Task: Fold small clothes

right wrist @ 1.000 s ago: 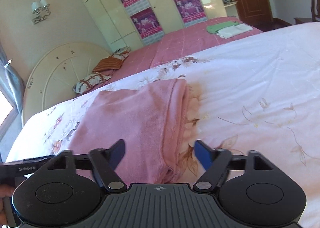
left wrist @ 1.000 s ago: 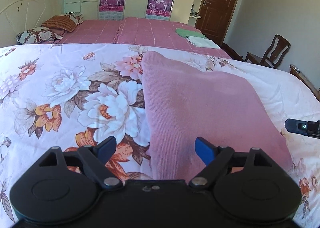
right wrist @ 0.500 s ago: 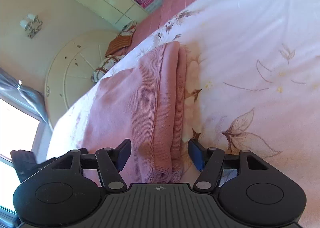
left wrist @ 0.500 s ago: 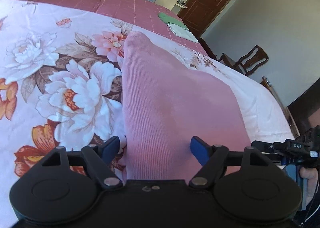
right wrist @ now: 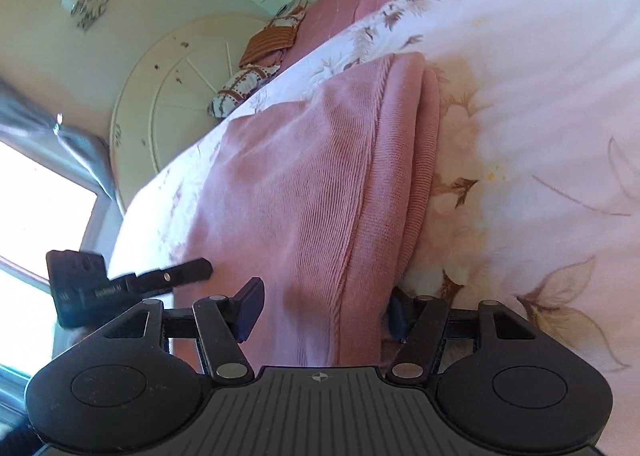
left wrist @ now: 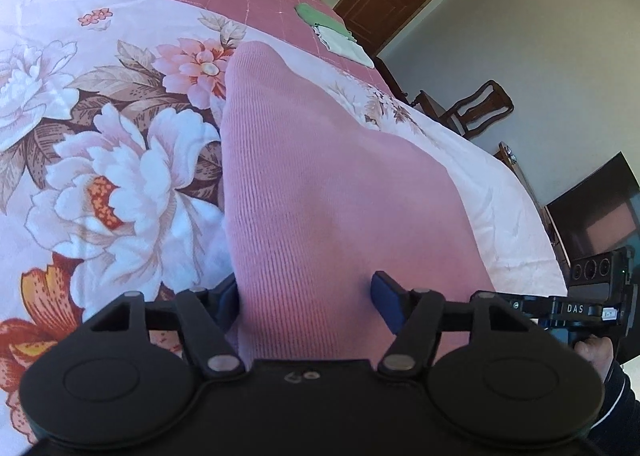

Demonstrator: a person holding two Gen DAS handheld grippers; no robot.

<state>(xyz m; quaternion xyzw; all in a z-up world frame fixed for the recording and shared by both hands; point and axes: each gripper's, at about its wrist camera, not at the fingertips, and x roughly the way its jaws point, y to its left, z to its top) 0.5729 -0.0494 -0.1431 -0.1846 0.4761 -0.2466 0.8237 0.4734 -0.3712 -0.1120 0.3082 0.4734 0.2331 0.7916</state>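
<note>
Left wrist view, left claw [left wrist: 306, 296] closing astride pink garment [left wrist: 320, 191]

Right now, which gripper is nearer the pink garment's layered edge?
Right. The right gripper straddles the layered edge. The left gripper, whose fingers have just been closing with cloth between them, sits at the pink garment's opposite, smooth edge.

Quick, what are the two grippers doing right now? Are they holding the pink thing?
Left gripper: open, jaws just closing around the pink garment's corner.
Right gripper: open, straddling the garment's folded edge, not gripping yet.
</note>
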